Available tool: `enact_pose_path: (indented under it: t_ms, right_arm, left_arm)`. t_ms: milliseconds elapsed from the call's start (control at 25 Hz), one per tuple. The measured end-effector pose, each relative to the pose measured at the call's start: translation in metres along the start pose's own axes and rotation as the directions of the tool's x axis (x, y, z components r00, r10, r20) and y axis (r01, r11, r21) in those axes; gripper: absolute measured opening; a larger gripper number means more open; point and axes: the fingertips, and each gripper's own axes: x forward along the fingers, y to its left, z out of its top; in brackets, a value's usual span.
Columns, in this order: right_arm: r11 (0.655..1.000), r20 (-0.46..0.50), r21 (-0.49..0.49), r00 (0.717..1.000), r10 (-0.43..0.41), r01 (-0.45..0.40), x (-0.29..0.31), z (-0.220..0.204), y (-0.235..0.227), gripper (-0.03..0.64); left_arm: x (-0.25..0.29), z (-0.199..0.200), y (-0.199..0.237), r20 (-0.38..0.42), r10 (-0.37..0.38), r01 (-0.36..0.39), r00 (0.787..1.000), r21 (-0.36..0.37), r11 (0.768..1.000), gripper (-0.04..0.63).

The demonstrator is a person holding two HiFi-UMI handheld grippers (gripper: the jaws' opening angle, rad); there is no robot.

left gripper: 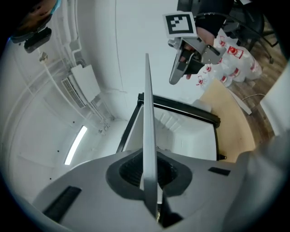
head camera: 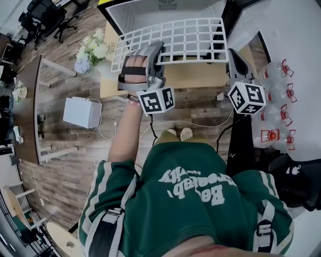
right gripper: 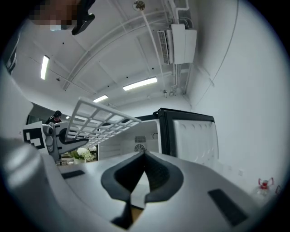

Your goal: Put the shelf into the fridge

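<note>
- The left gripper (head camera: 149, 56) is pinching the left edge of the shelf (head camera: 186, 36). With a one-sided hold, the rack could pivot or slip.
- The shelf hangs in the air just outside the open fridge (head camera: 131, 14). If tilted, it could snag on the opening.
- The right gripper (right gripper: 145, 156) is pressed together and empty, so it gives no support.

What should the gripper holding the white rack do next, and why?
Probably slide the shelf gently forward into the fridge. The left gripper is clamped on the shelf's edge, the fridge stands open just ahead, and the shelf is not inside yet. The right gripper is shut, empty and off the shelf, so the left one likely does the pushing.
</note>
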Motion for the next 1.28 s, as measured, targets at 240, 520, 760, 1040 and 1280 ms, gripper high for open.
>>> enact_pose_path:
  t_ms: [240,520,760,1040,1280]
  right_arm:
    - [1.0,0.013,0.011,1.0,0.004,-0.004,-0.007,0.002,-0.01,0.003]
    - [1.0,0.022,0.022,1.0,-0.002,0.001,-0.011,0.004,-0.021,0.003]
    - [1.0,0.02,0.017,1.0,-0.012,0.011,-0.012,0.005,-0.023,0.003]
    - [1.0,0.009,0.005,1.0,-0.021,0.021,-0.017,0.003,-0.029,0.003]
    - [0.999,0.003,0.003,0.999,-0.038,0.038,-0.023,0.0,-0.036,0.003]
  left_arm:
    - [0.012,-0.018,-0.01,-0.064,-0.012,0.018,0.998,0.097,0.995,0.026]
    - [0.032,-0.02,-0.037,-0.081,-0.031,0.047,0.996,0.196,0.979,0.026]
    - [0.044,-0.022,-0.054,-0.089,-0.042,0.061,0.995,0.221,0.973,0.026]
    - [0.056,-0.018,-0.068,-0.08,-0.061,0.079,0.995,0.242,0.967,0.026]
    - [0.066,-0.017,-0.075,-0.081,-0.072,0.089,0.994,0.23,0.969,0.026]
